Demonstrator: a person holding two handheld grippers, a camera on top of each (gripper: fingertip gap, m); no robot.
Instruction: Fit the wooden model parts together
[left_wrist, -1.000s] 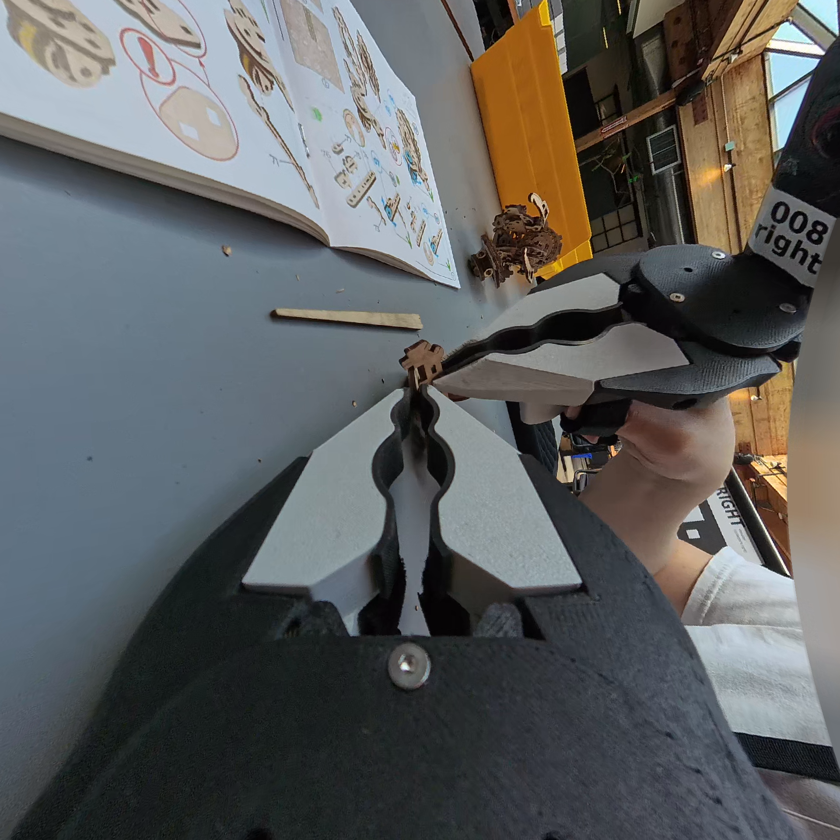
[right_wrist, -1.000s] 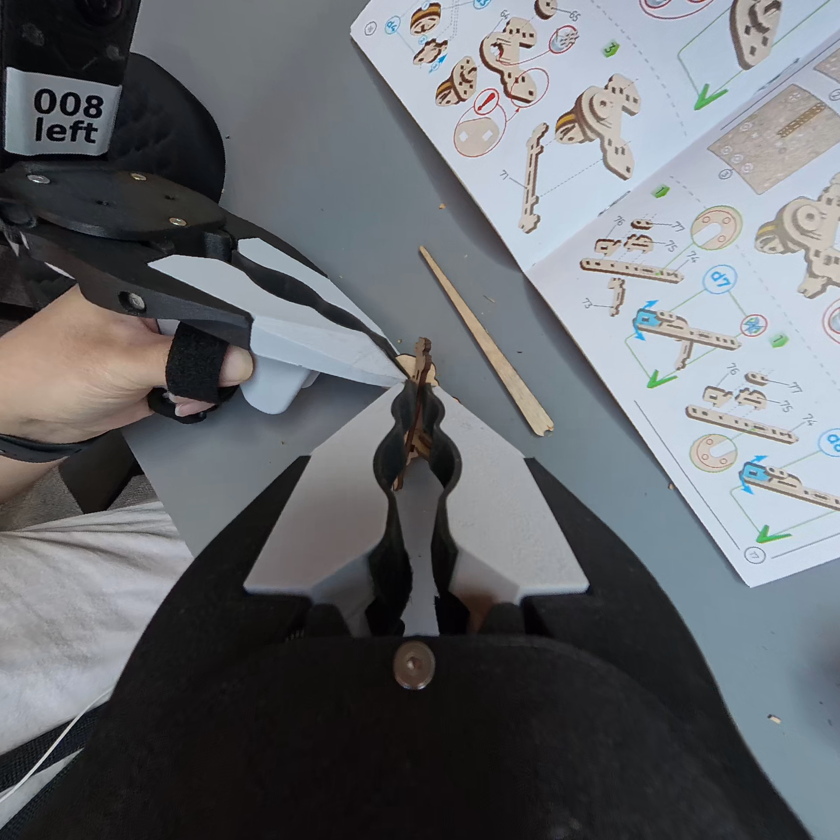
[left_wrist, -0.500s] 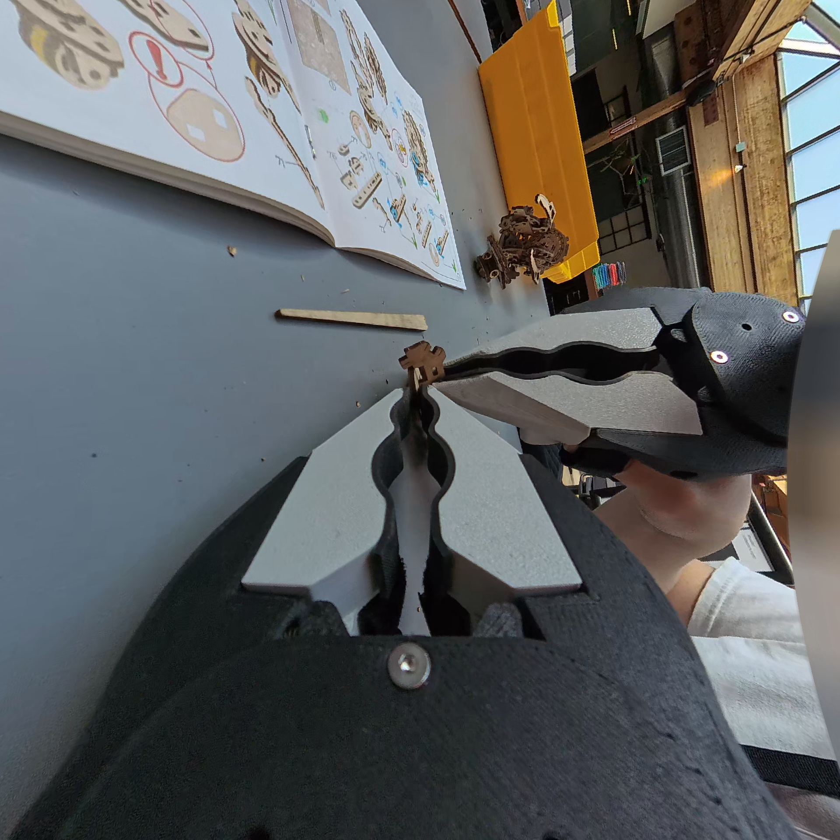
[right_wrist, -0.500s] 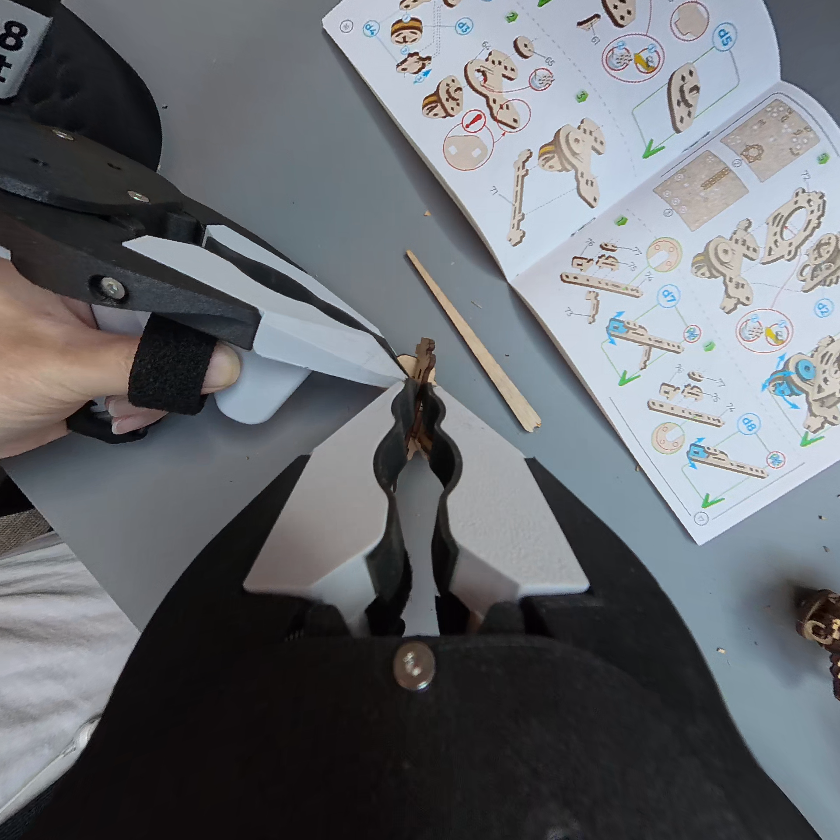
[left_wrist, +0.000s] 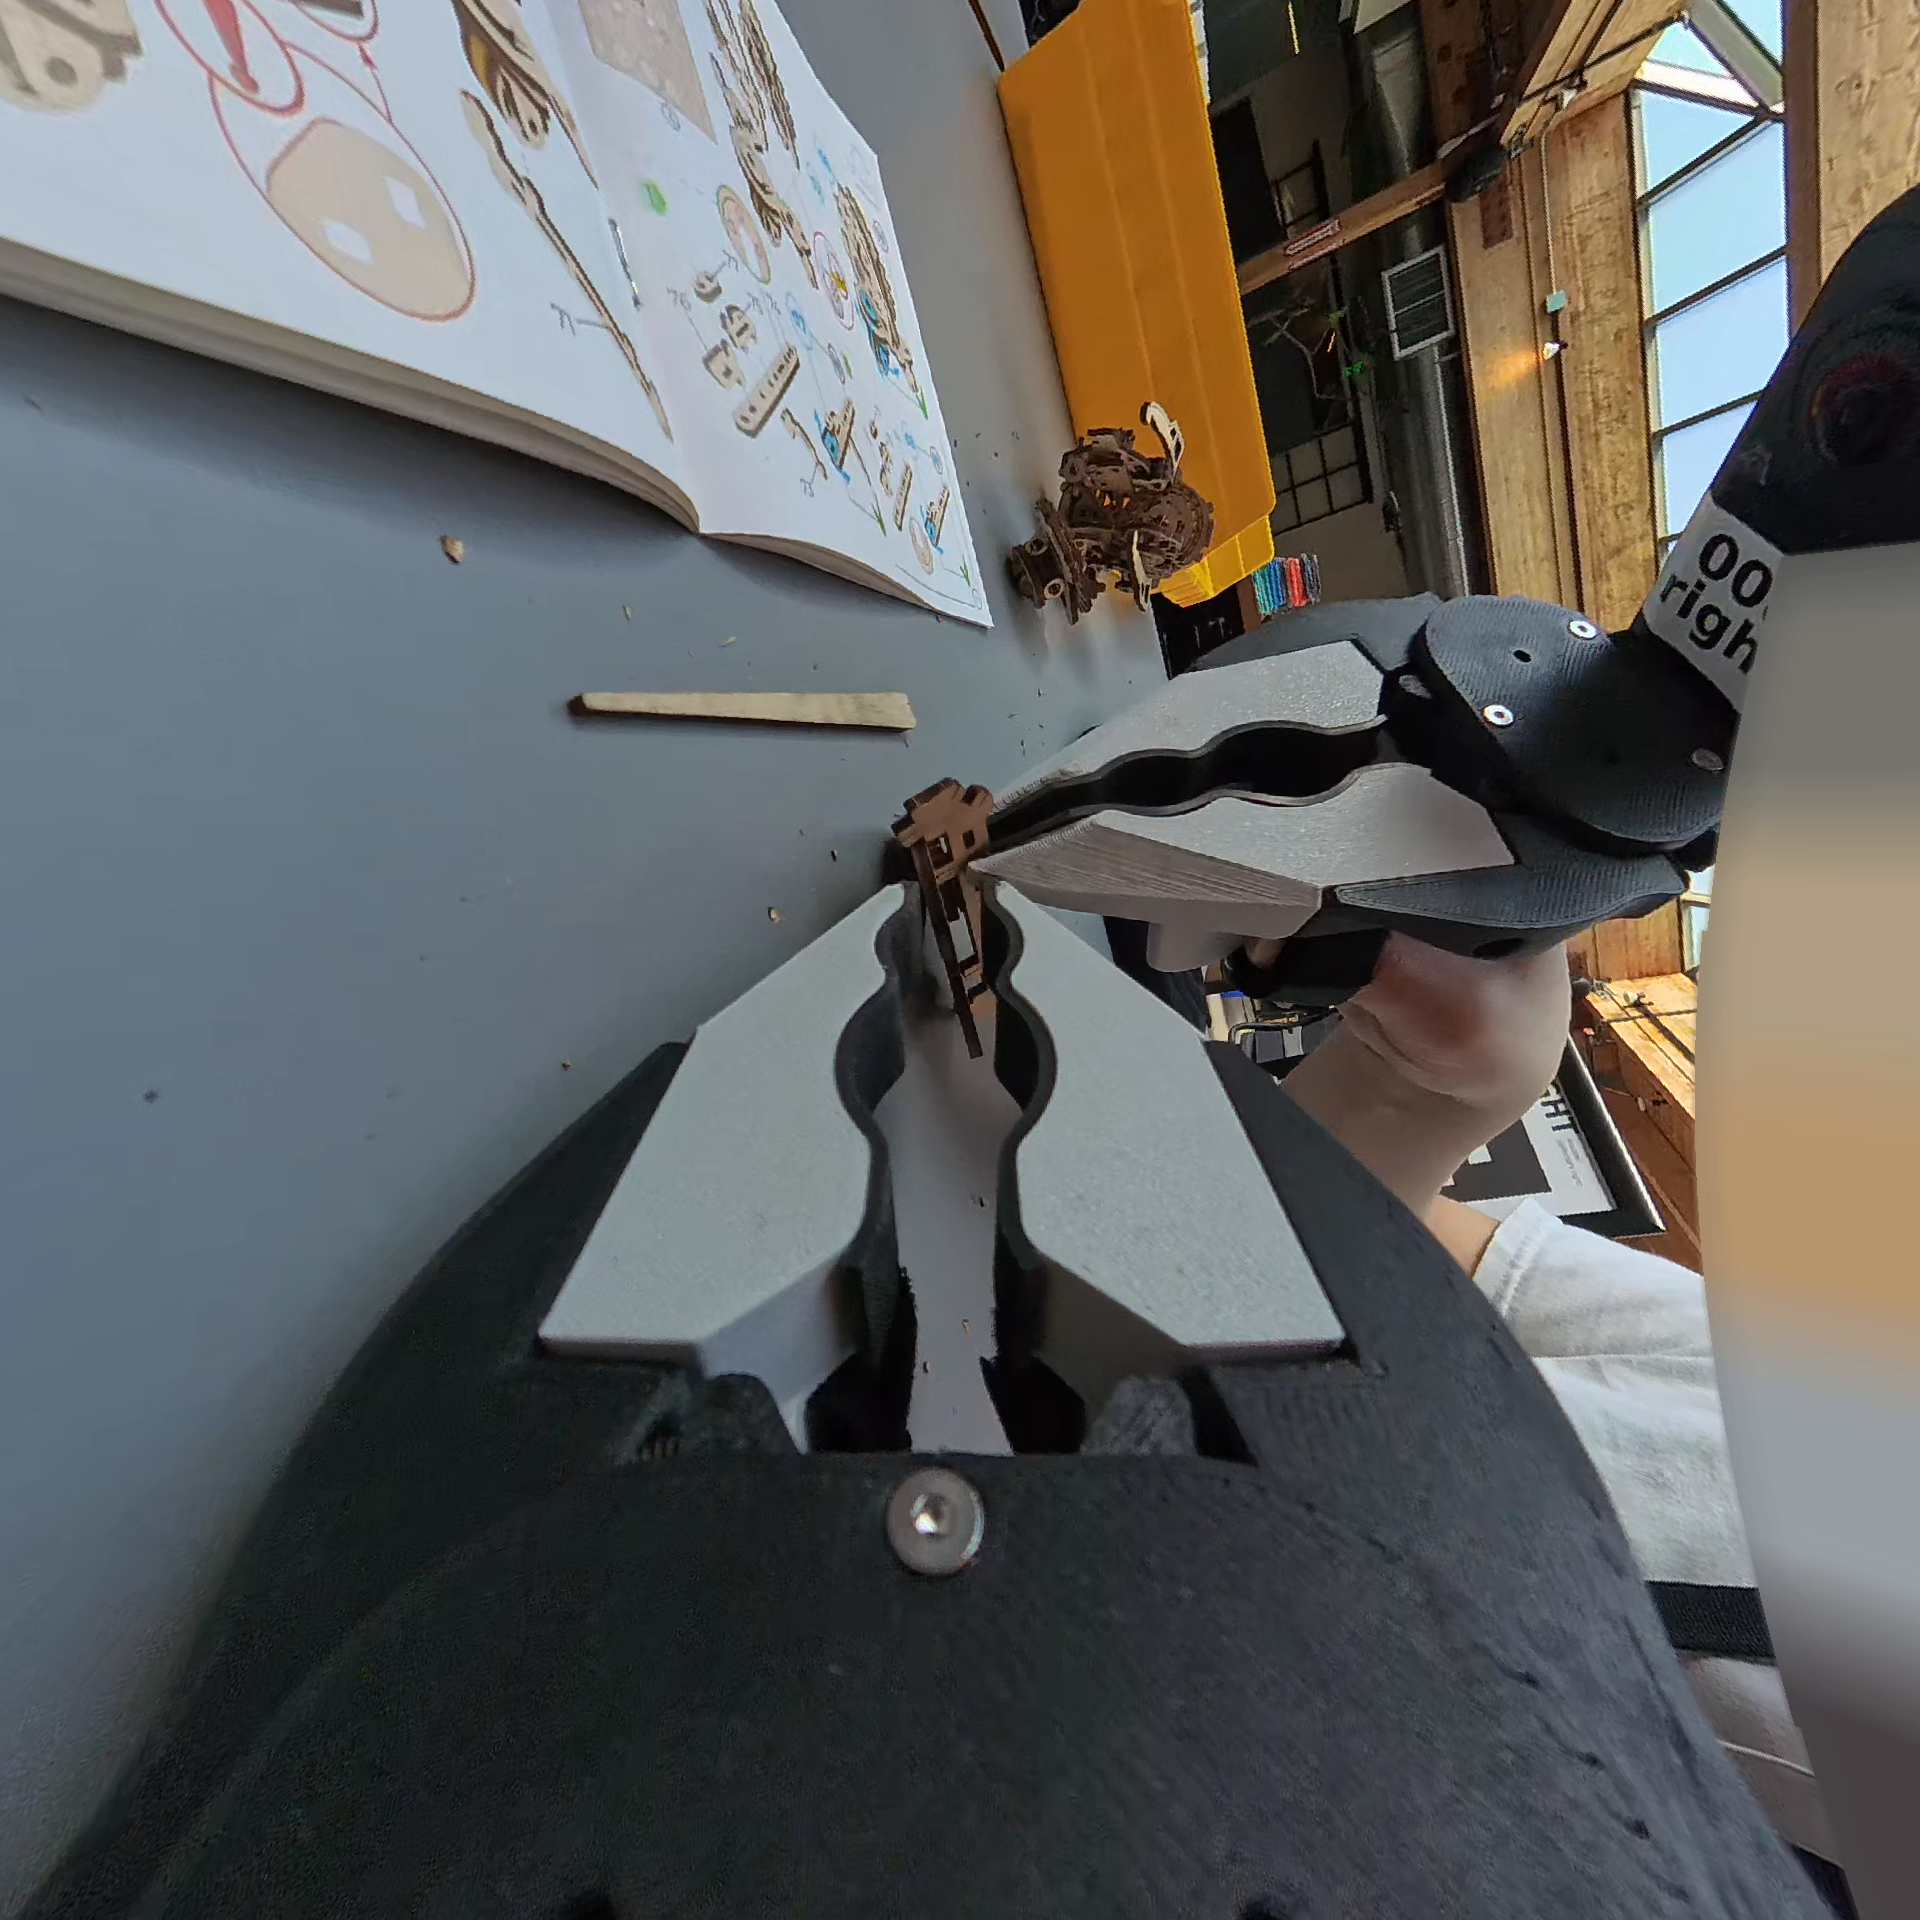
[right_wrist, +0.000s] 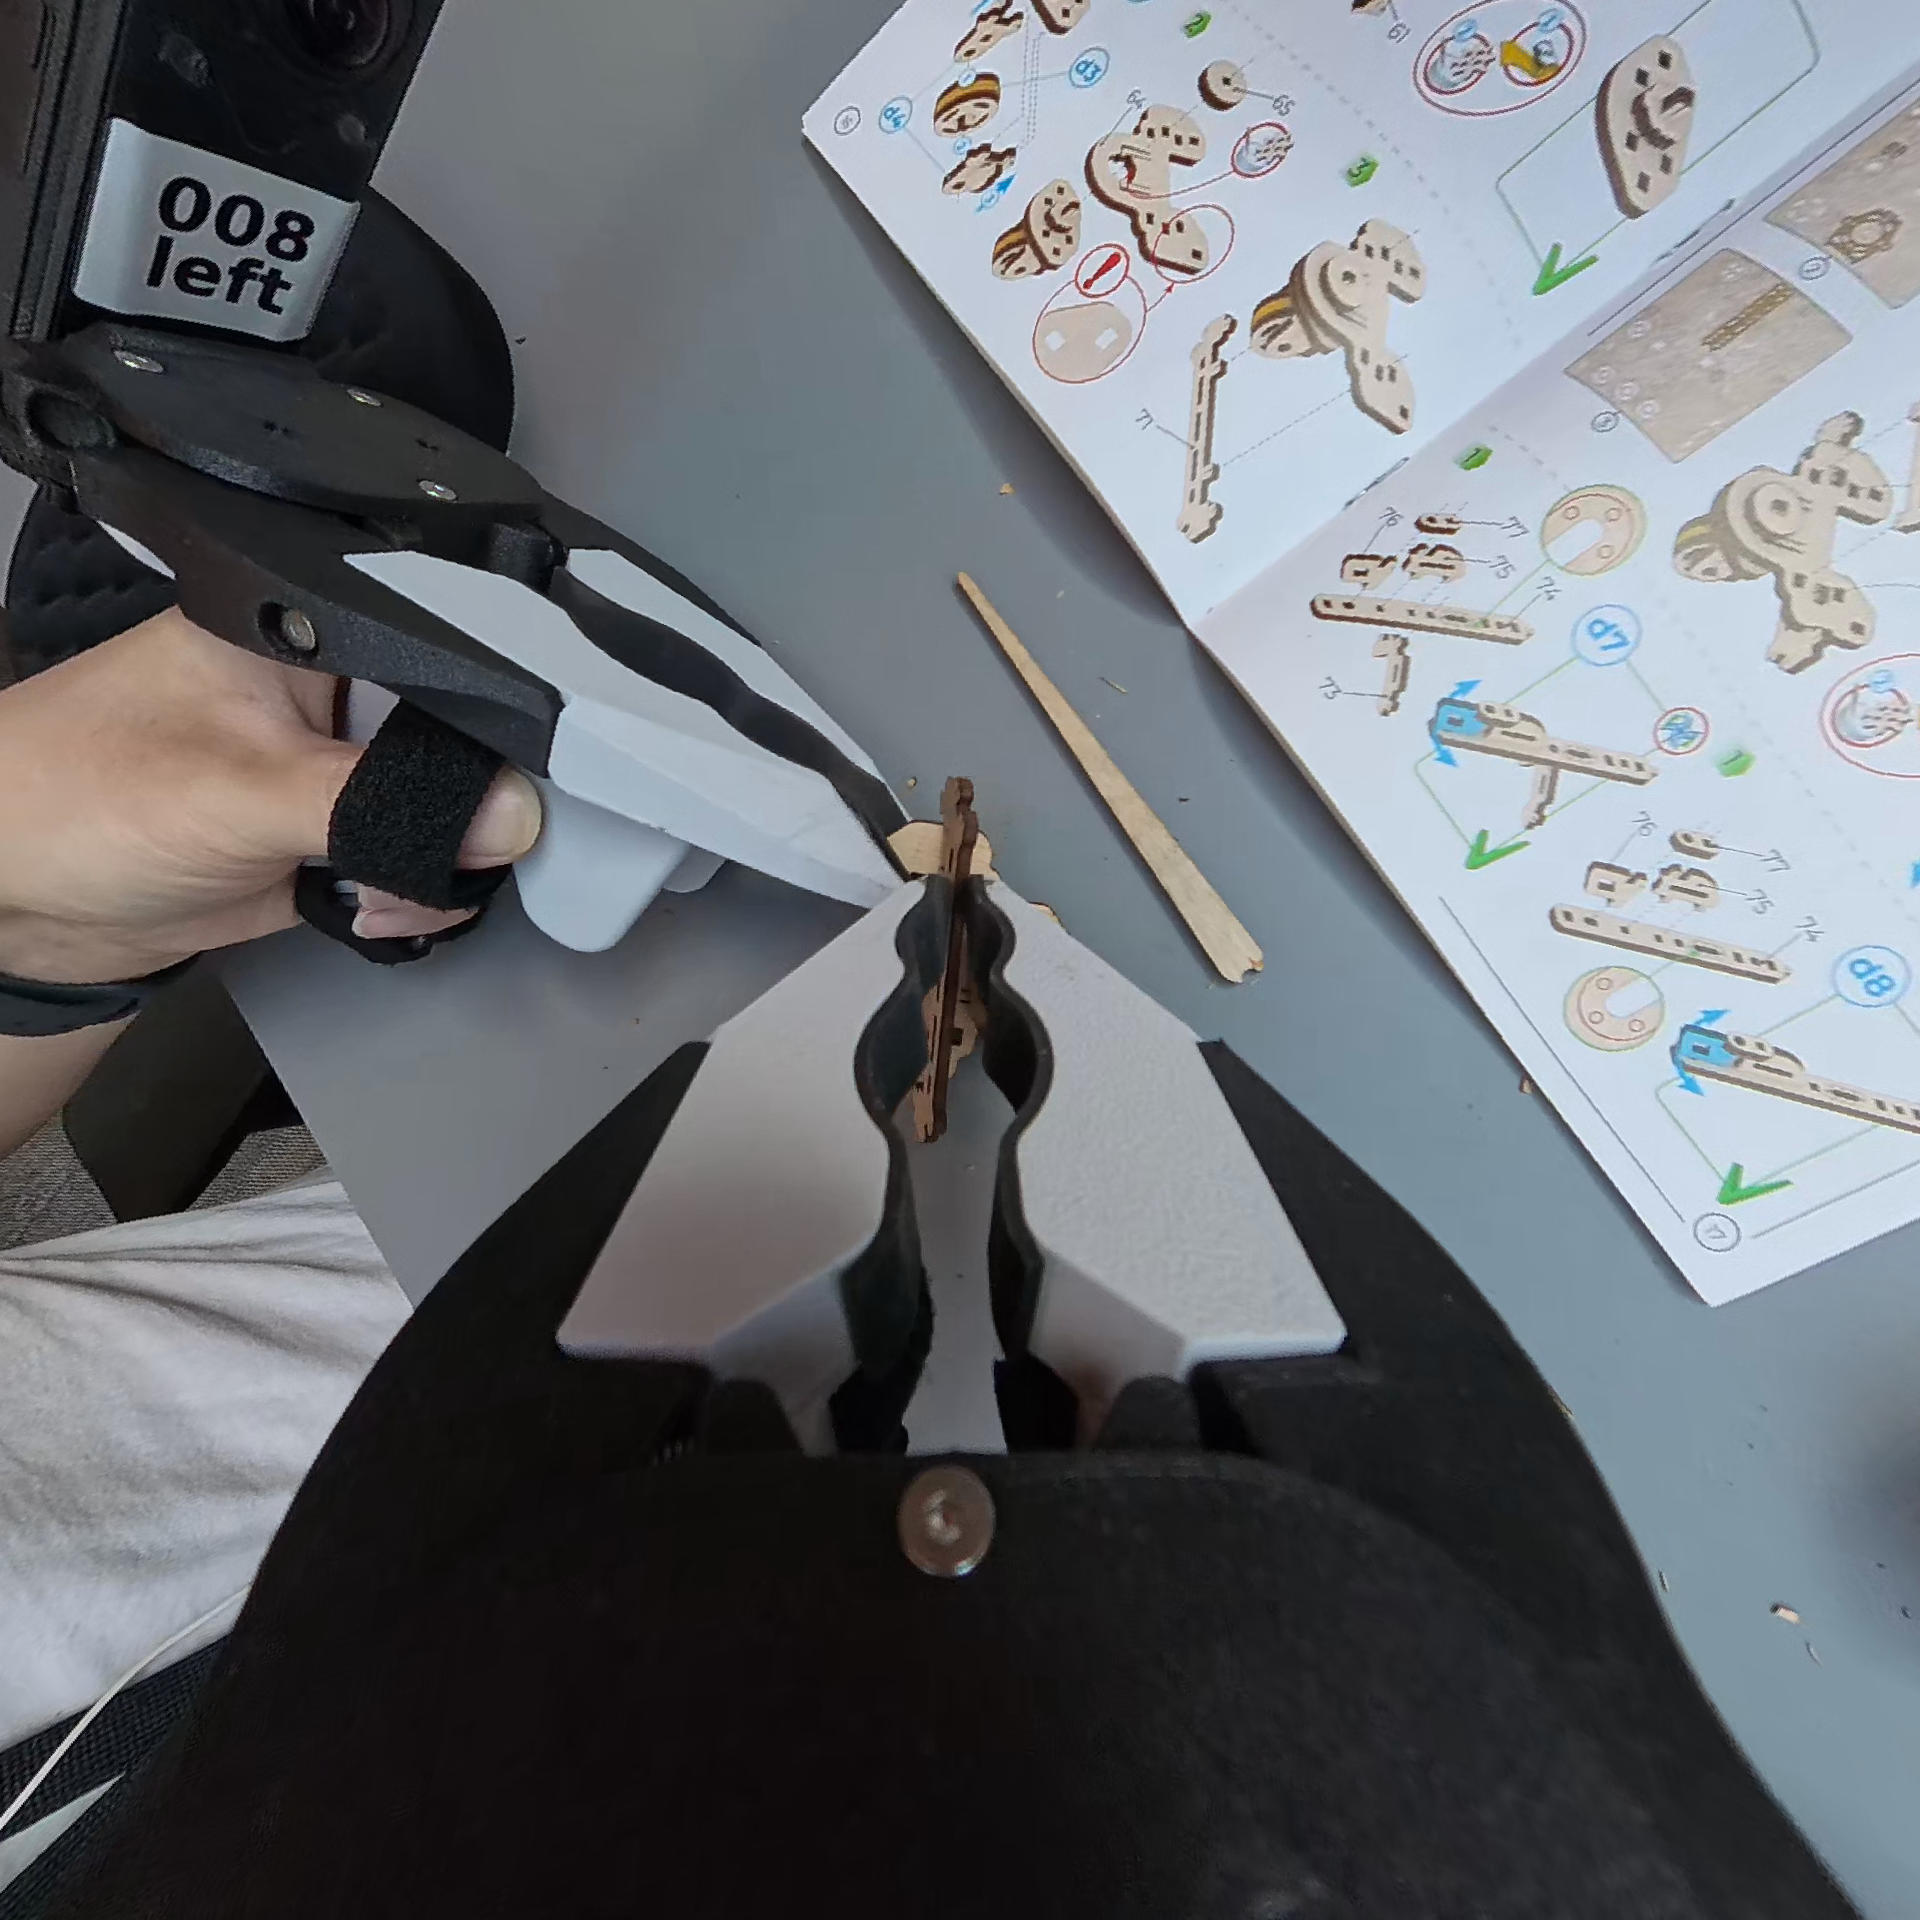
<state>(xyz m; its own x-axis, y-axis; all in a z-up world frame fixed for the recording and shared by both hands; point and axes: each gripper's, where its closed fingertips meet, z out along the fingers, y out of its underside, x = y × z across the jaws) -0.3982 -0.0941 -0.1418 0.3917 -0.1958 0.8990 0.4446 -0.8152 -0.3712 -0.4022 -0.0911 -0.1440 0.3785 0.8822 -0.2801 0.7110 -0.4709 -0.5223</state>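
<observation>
Your right claw sits nearest in its own view, pinched narrow on a thin notched wooden strip that stands edge-on between the pads, its upper end poking out past the tips. Your left claw meets it tip to tip at roughly a right angle; in the left wrist view its jaws stand narrowly apart, with the strip hanging in the gap, and you cannot tell from either view whether it actually grips anything. Just behind the tips, a pale scalloped wooden piece shows at the left claw's point, touching the strip, so the joint looks to be forming right there. Treat both parts as very light, stiff and brittle: thin laser-cut ply that will likely snap at a notch if you twist it, so hold the strip on its flat faces close to the joint and push straight along the slot. Beyond, a loose wooden stick lies on the grey desk, near but apart from your tips. Farther out lies the open instruction booklet, and past it in the left wrist view a part-built wooden model beside a yellow bin. The desk edge runs close under your left hand, so the freer room is forward, short of the stick.
</observation>
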